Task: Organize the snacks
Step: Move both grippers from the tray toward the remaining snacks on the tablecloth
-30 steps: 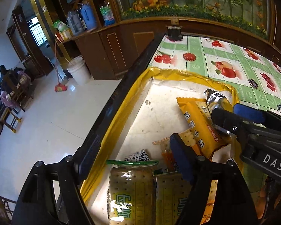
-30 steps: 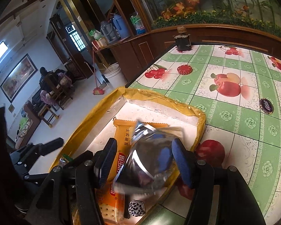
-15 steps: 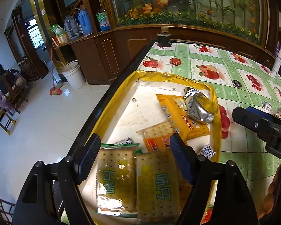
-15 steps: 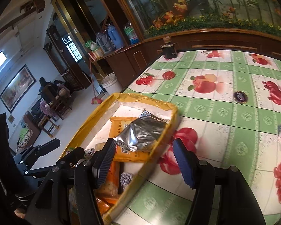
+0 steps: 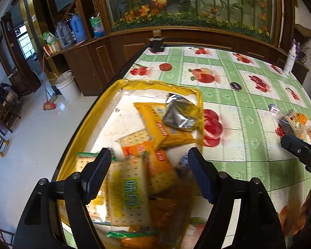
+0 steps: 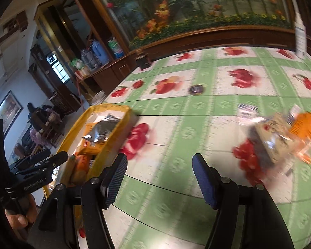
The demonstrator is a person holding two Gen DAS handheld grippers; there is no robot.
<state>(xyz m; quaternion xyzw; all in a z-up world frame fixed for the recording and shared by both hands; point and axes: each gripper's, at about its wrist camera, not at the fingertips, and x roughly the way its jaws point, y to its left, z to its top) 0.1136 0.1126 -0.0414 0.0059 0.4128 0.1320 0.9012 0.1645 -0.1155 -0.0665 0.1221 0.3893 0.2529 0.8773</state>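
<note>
Two grippers are working over a table (image 5: 234,105) covered in a green-and-white fruit-print cloth. Left gripper (image 5: 149,174): jaws standing wide apart, gripping nothing, hovering above the near end of a yellow-rimmed tray (image 5: 153,84) that is sitting at the table's left edge. Right gripper (image 6: 158,176): jaws likewise spread wide and holding nothing, hanging over bare cloth between the tray (image 6: 107,108) and the loose snacks.

Tray contents, lying in a loose overlapping heap:
- silver foil packet (image 5: 181,114), resting on top of a yellow biscuit bag (image 5: 155,122) against the tray's right rim;
- orange-labelled cracker pack (image 5: 137,143), just in front of the yellow bag;
- cracker pack with green lettering (image 5: 128,195), lying between the left gripper's fingers, blurred;
- further orange packs at the near end, too blurred to tell apart.

Outside the tray: a clear-wrapped snack bundle (image 6: 280,139) with an orange pack, lying on the cloth to the right, well apart from the tray; a small dark round item (image 5: 236,86) sitting farther back on the table.
</note>
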